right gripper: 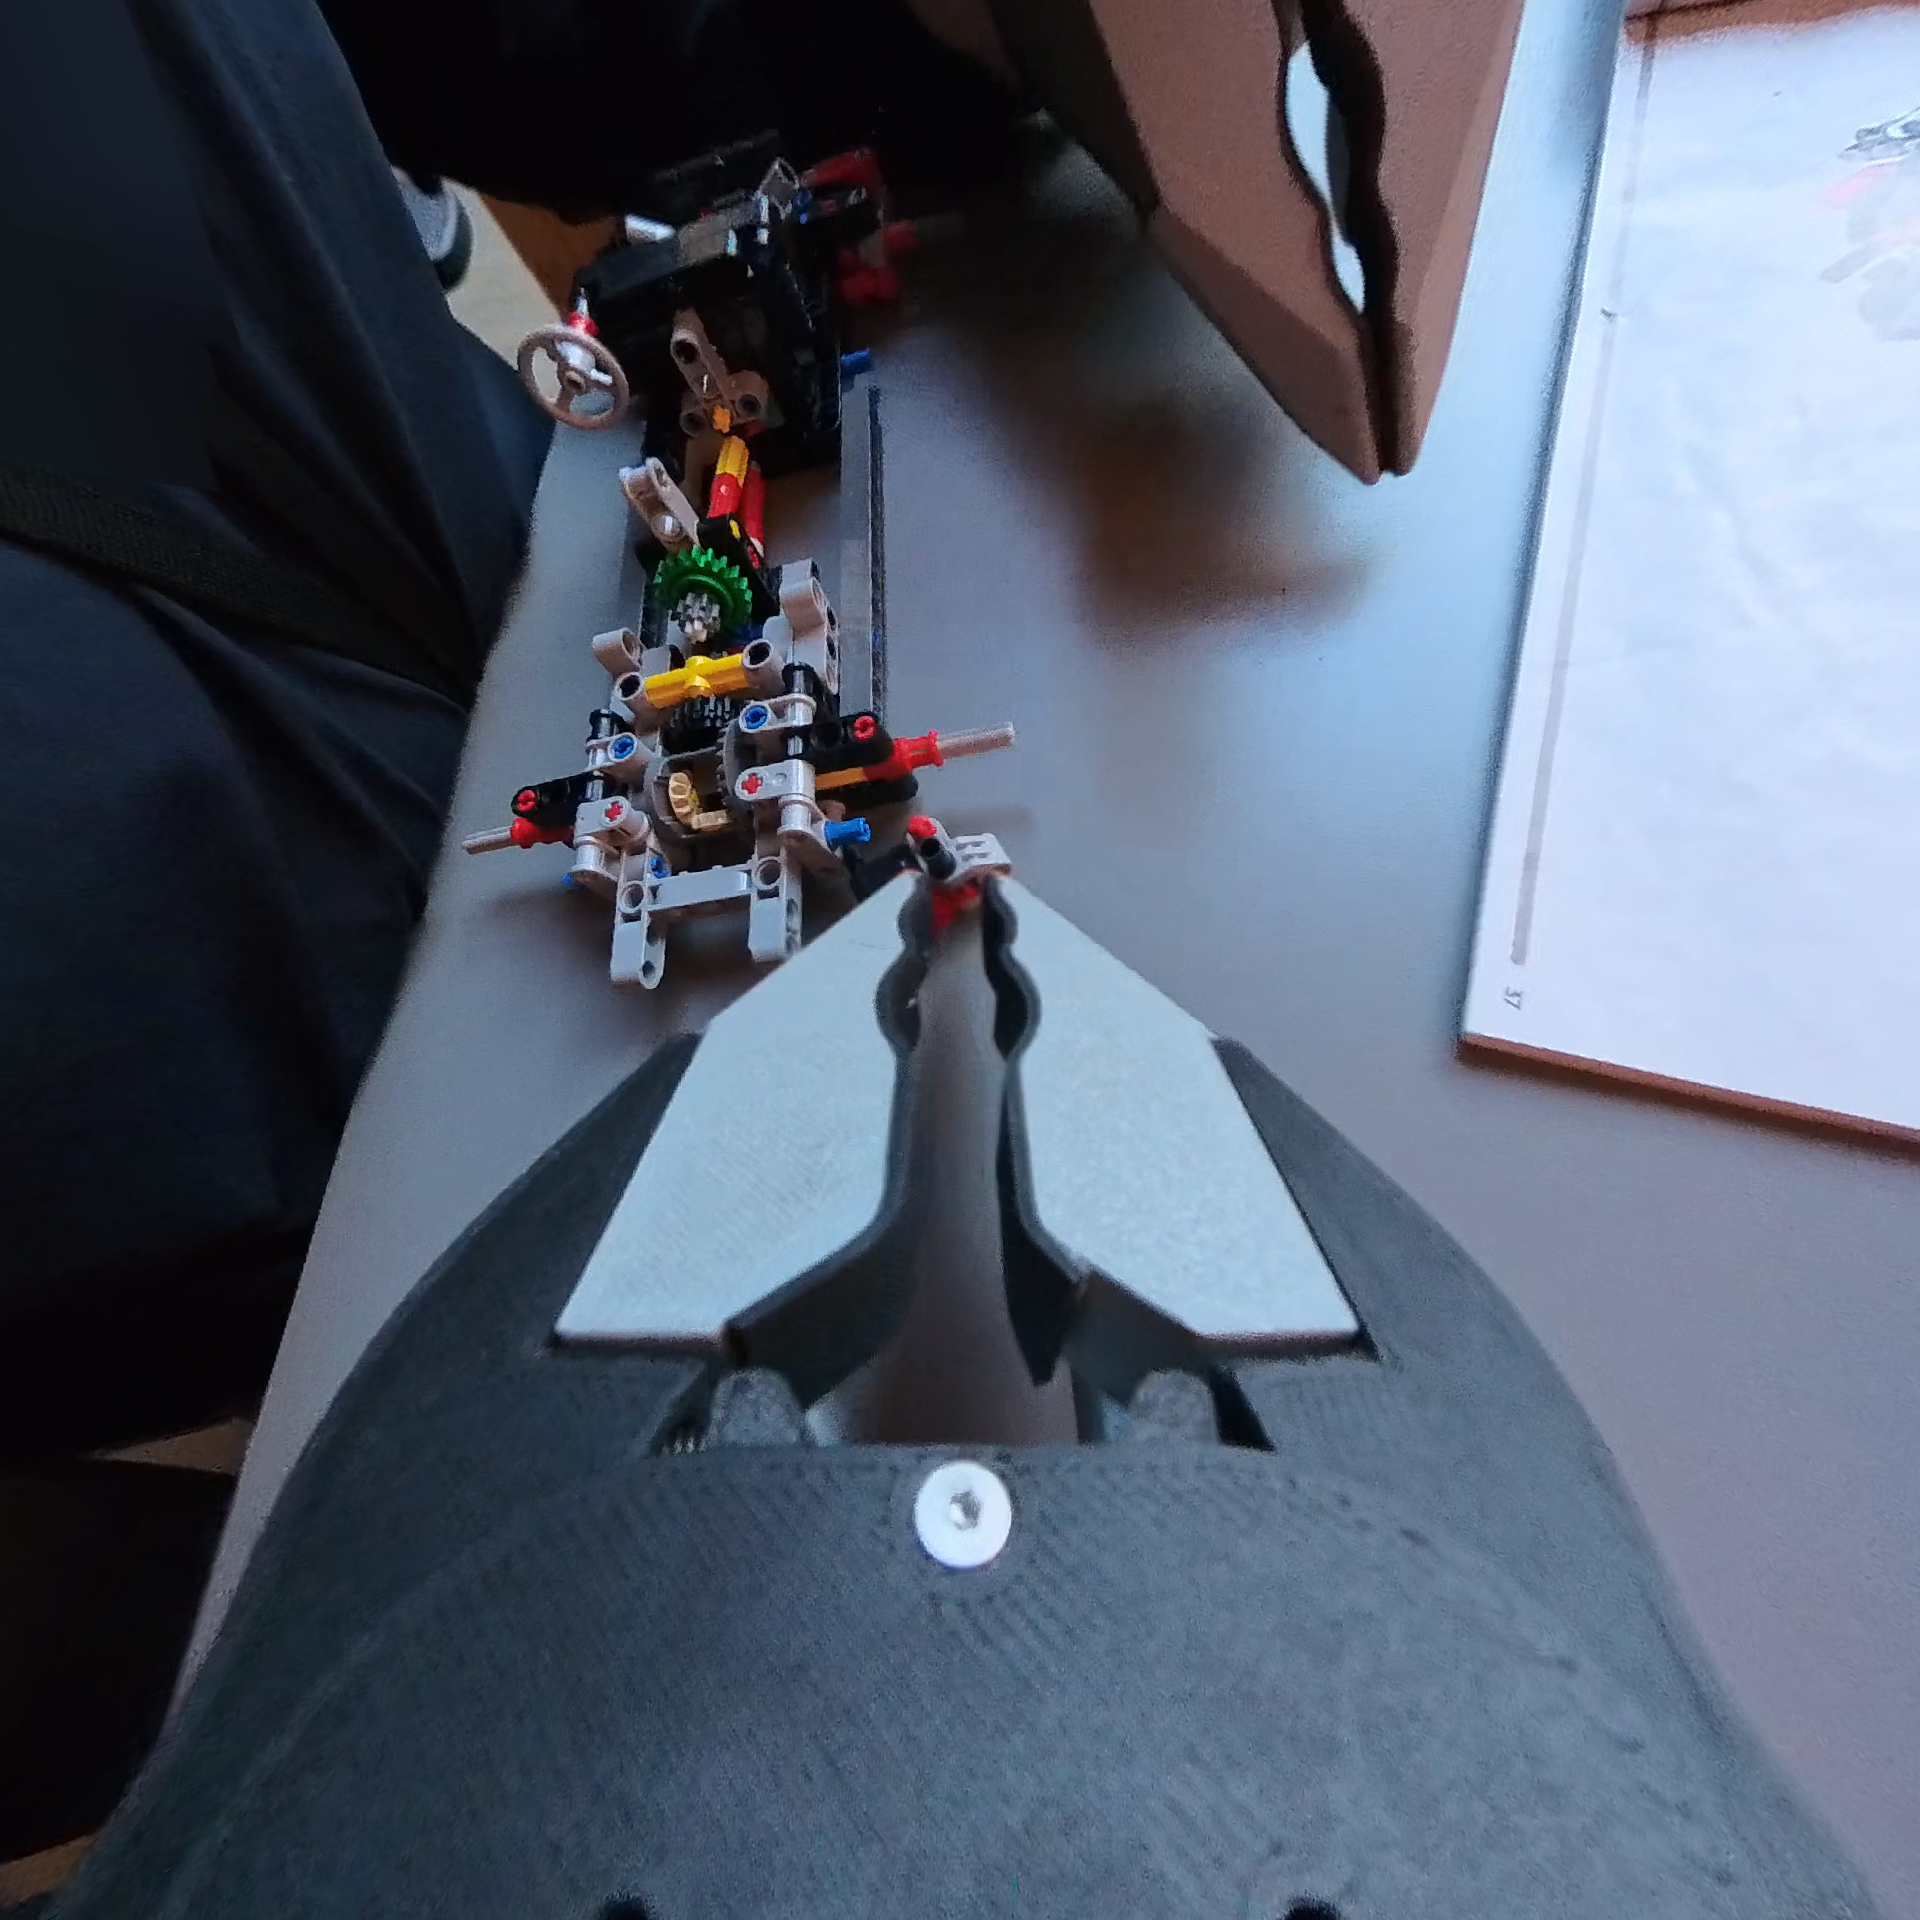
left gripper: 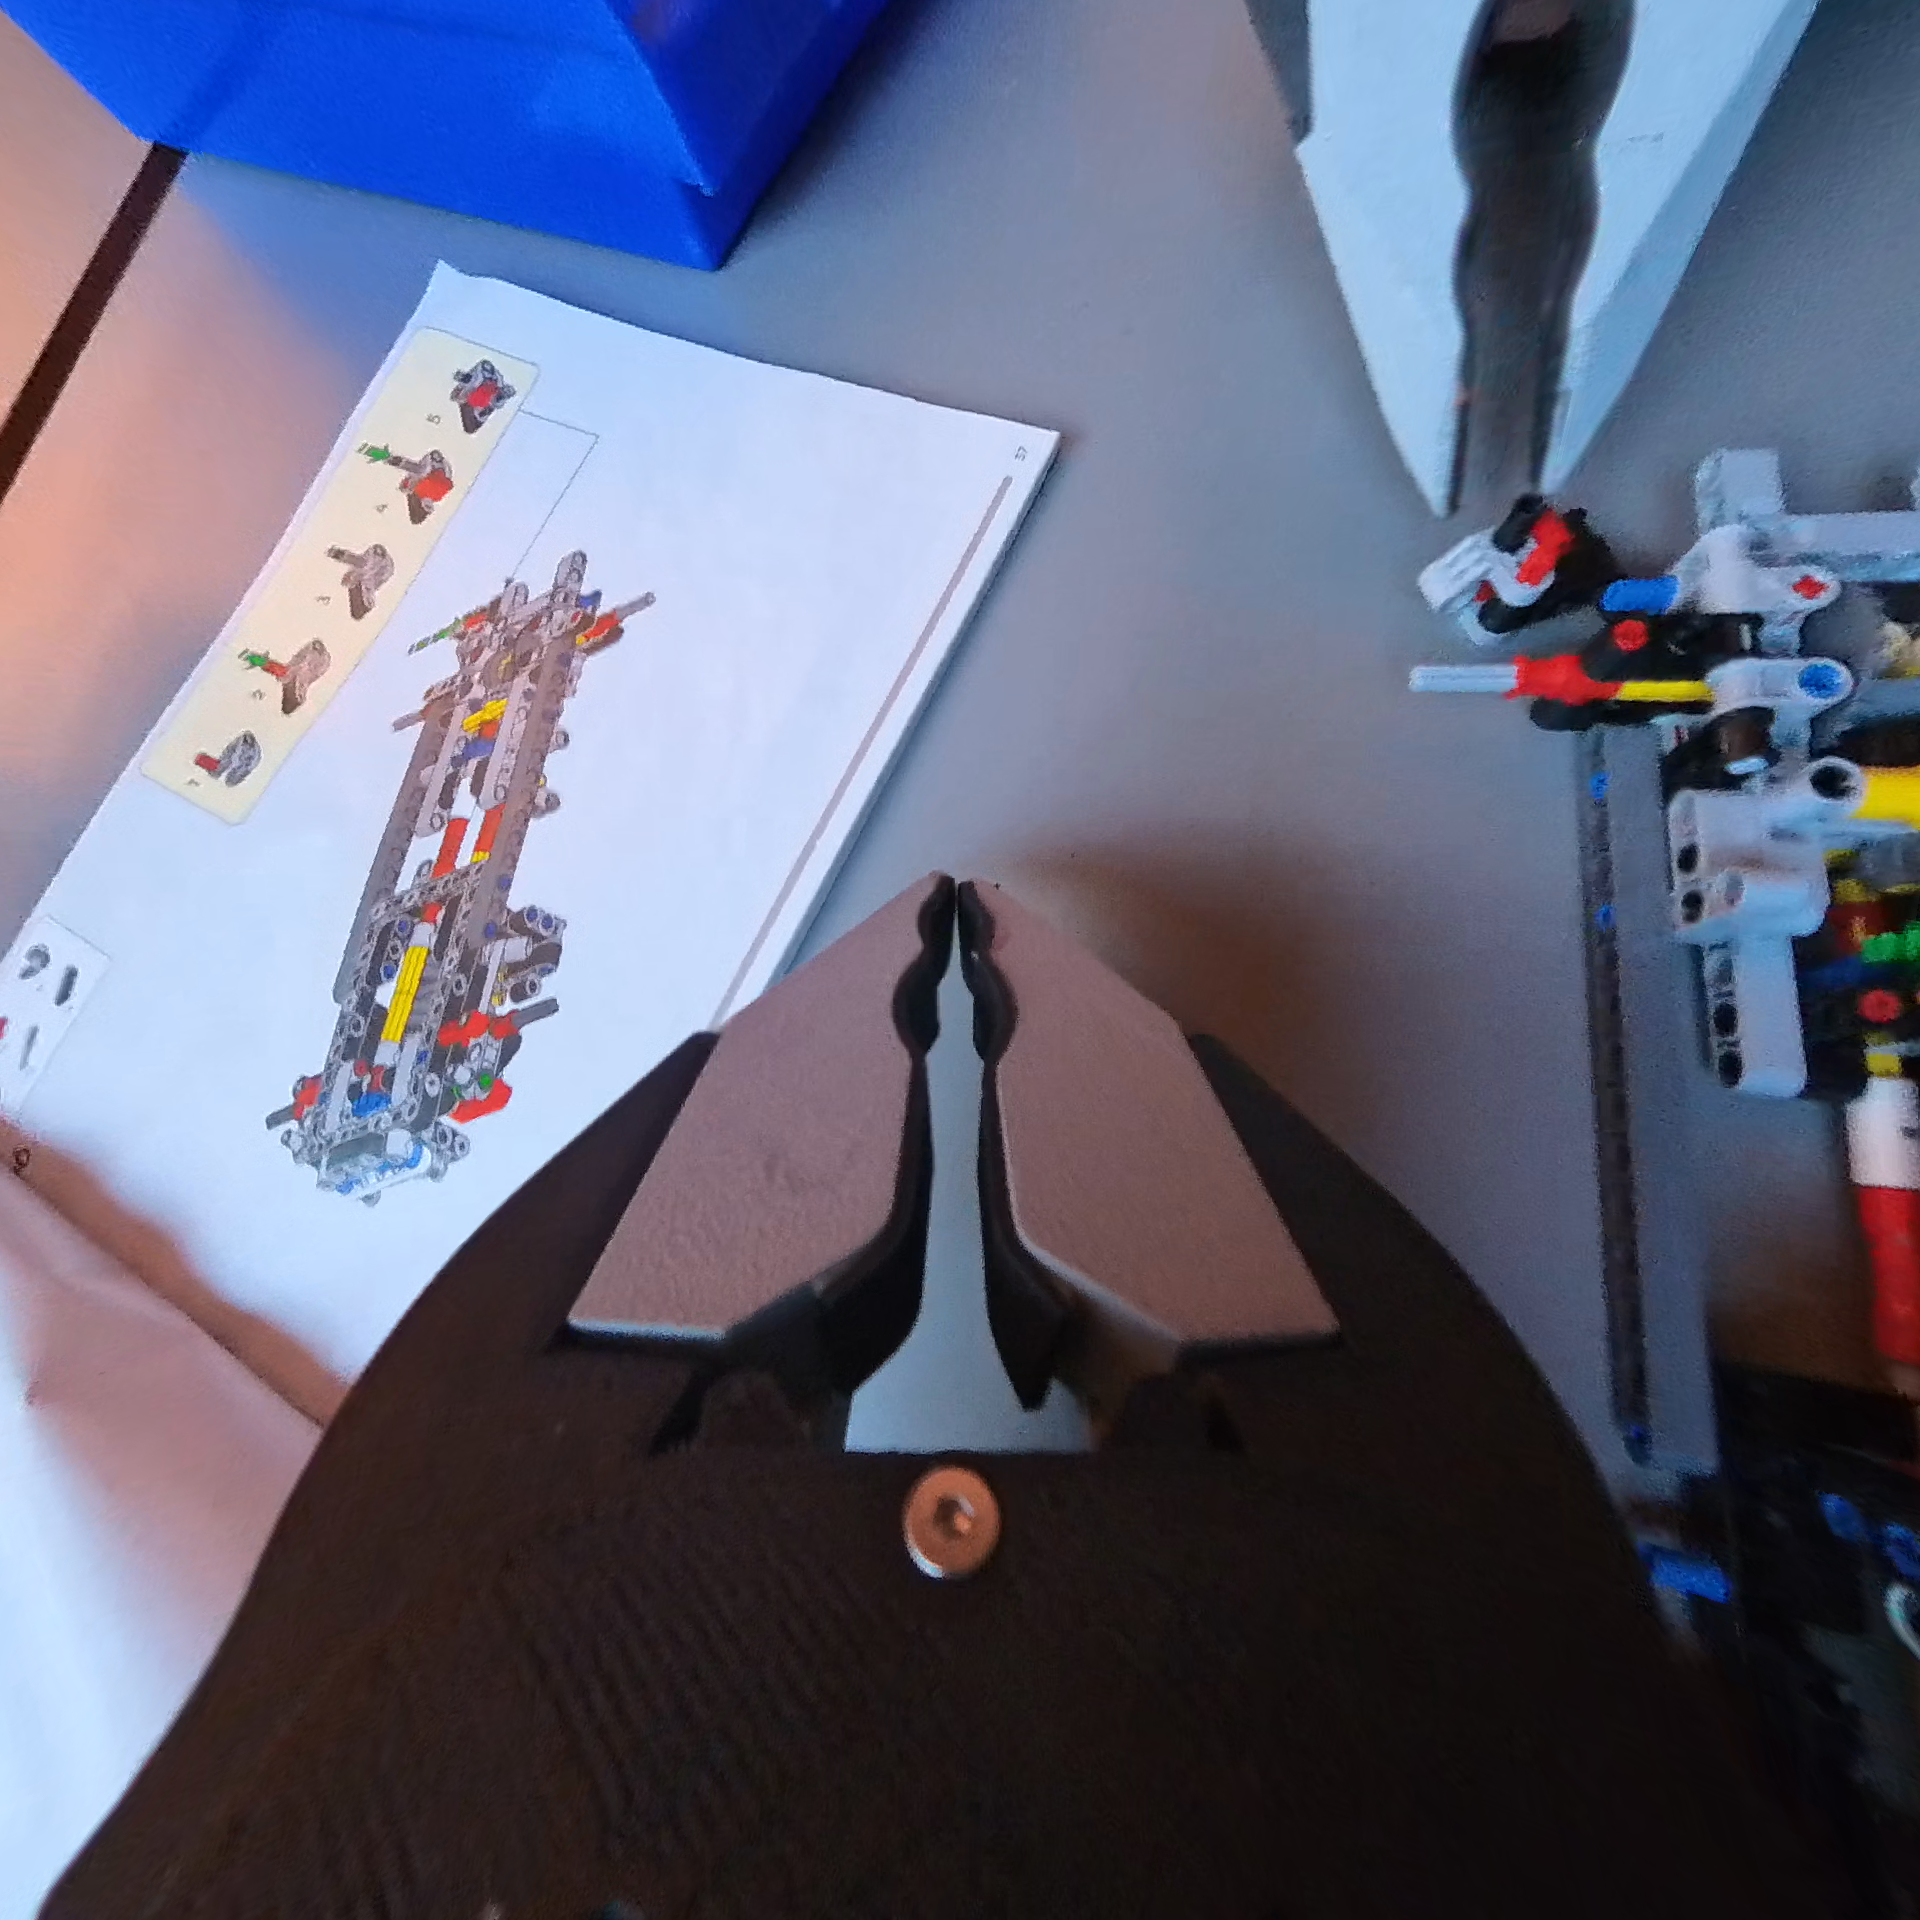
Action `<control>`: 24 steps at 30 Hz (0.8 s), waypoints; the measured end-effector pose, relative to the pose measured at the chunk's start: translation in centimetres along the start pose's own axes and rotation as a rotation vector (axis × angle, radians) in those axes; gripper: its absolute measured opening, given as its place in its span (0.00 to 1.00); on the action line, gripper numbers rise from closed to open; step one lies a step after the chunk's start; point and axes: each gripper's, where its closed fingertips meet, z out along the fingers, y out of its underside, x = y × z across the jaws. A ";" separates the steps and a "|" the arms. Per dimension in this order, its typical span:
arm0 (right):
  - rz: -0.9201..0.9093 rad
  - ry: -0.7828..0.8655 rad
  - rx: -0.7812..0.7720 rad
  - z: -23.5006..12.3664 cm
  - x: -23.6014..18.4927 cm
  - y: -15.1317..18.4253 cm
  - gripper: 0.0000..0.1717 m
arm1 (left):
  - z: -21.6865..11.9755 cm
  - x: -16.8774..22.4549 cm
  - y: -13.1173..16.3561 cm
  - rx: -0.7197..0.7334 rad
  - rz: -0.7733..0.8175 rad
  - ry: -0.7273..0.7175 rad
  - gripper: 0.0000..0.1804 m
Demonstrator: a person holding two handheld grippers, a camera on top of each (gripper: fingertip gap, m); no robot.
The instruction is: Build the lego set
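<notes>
My right gripper point(right gripper: 951, 896) is shut on the red part of a small white, black and red lego sub-assembly point(right gripper: 961, 852). It rests on the grey table just right of the long lego chassis point(right gripper: 707, 748). The left wrist view shows the same: the right gripper's tips point(left gripper: 1496, 499) meet the sub-assembly point(left gripper: 1517, 571) beside the chassis point(left gripper: 1766, 790). My left gripper point(left gripper: 956, 894) is shut with nothing between its pads. It hovers over bare table by the right edge of the open instruction booklet point(left gripper: 675, 623). It also shows in the right wrist view point(right gripper: 1377, 473).
A blue box point(left gripper: 468, 104) stands beyond the booklet. The booklet point(right gripper: 1714, 623) lies right of the chassis. A person in dark clothes point(right gripper: 208, 623) sits at the table edge point(right gripper: 447, 883), close to the chassis. A grey steering wheel point(right gripper: 571, 379) sticks out of its far end. Tip to tip, the grippers are about 12 cm apart.
</notes>
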 end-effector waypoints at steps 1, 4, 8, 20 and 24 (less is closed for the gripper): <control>0.022 -0.010 0.011 -0.2 -0.1 -0.2 0.06 | 0.1 0.1 -0.3 -0.008 0.020 -0.001 0.00; 0.084 -0.009 0.064 -0.6 -0.4 -1.0 0.10 | 0.1 0.7 -1.5 -0.015 0.068 0.020 0.00; 0.106 0.131 0.061 -0.5 0.4 -0.8 0.09 | 0.7 1.9 -3.4 -0.011 0.080 0.113 0.02; 0.078 0.145 0.005 0.6 -0.1 -0.4 0.04 | 2.4 2.2 -2.5 -0.050 -0.027 0.168 0.00; 0.094 0.109 0.030 0.5 -0.1 -0.4 0.04 | 1.9 2.9 -2.0 -0.036 -0.095 0.231 0.01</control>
